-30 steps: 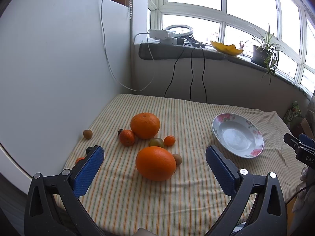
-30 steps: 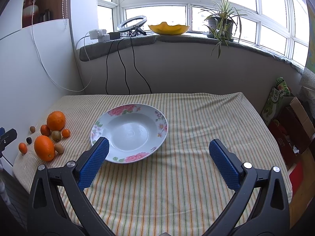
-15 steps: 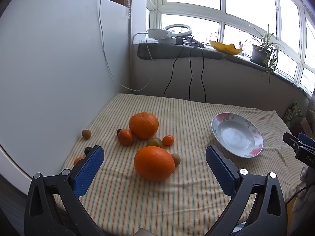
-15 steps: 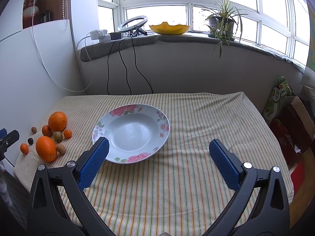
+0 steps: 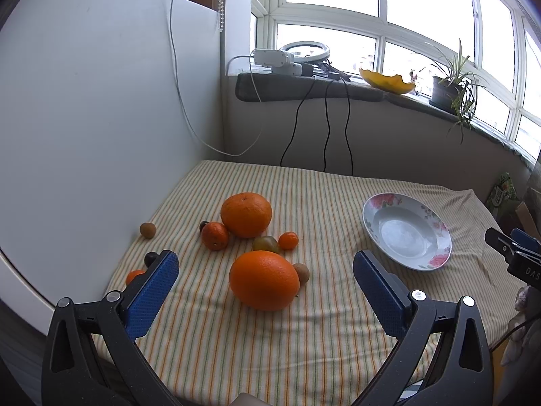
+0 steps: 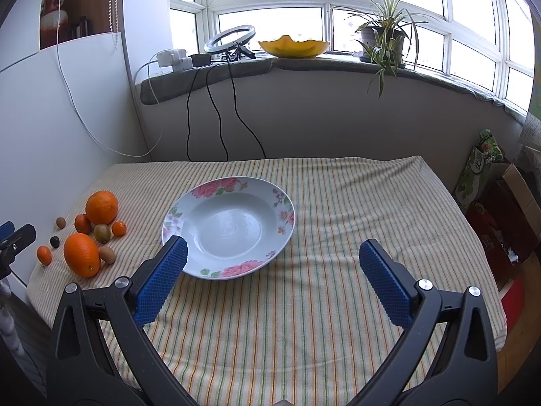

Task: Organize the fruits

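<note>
Left wrist: both tongs (image 5: pixel 265 280) (image 6: pixel 272 270) gape empty; glossy round orange (image 5: pixel 264 280), striped cloth (image 5: pixel 321 196).

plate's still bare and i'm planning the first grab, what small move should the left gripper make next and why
Probably ease the open left gripper forward and down around the near orange: it sits between the fingers, closest of the fruit, and the plate holds nothing yet.

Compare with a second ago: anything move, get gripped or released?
Only small camera drift. The right gripper shifted slightly left, so the plate sits further right in view. The left gripper drifted slightly right, toward the near orange. Both are open and empty; nothing gripped, fruits unmoved.
</note>
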`<state>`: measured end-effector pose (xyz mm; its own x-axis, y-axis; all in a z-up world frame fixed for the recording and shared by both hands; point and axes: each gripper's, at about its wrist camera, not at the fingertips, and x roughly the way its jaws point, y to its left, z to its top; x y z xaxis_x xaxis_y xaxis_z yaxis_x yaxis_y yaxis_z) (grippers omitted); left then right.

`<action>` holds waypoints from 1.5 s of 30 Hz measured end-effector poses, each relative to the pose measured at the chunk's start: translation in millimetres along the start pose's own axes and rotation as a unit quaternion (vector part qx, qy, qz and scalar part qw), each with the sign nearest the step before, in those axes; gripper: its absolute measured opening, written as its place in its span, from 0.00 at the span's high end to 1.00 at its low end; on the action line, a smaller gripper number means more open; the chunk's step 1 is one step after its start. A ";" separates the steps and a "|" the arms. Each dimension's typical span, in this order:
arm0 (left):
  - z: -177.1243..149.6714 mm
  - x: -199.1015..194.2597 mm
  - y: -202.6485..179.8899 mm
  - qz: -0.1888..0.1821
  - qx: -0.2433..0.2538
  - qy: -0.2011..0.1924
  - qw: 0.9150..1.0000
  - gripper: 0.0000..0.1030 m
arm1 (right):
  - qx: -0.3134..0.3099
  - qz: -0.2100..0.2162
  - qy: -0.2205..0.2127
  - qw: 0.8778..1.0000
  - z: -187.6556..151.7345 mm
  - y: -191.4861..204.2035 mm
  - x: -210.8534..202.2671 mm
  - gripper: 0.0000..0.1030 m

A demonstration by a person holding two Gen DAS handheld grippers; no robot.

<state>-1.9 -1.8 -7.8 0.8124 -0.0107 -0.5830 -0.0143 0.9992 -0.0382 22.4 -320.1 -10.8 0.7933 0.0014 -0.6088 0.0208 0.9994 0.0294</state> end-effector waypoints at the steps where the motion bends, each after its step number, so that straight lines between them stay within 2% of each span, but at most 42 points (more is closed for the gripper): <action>1: -0.2 0.2 -0.2 0.000 0.000 0.000 1.000 0.01 | 0.000 0.000 0.000 1.000 -0.2 0.4 0.1 0.00; 33: -4.2 9.9 10.2 -0.004 -0.014 0.009 1.000 0.01 | -0.012 0.007 0.016 1.000 -0.2 10.9 10.8 0.00; 45: -17.4 24.2 38.2 -0.011 -0.048 0.034 0.998 0.01 | -0.027 0.048 0.032 0.998 4.1 27.5 23.1 0.00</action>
<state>7.1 35.4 -37.4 0.7723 -0.0377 -0.6342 -0.0562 0.9903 -0.1274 43.8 -292.8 -20.8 0.7497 0.0973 -0.6546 -0.0870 0.9950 0.0482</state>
